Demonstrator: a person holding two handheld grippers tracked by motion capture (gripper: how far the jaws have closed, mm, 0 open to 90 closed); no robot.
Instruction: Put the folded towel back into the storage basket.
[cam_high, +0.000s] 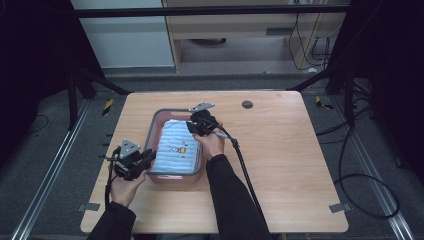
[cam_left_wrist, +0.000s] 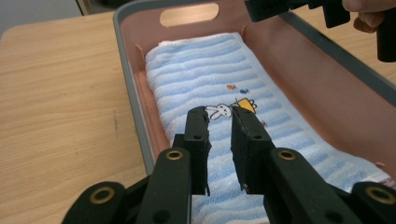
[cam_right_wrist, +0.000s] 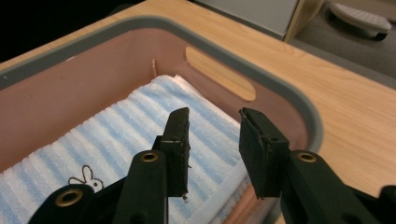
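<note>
While both tools hang with jaws parted and nothing between them, the left tool (cam_left_wrist: 219, 122) over the near end of the towel (cam_left_wrist: 210, 84) and the right tool (cam_right_wrist: 212, 122) over its far end, the step reads as release after laying the towel in. Folded flat, blue-striped with a rabbit print, it lies on the floor of the pink bin (cam_high: 156, 122), which sits mid-desk (cam_high: 280, 150). Next move likely calls for lifting both tools straight clear without snagging the cloth.
</note>
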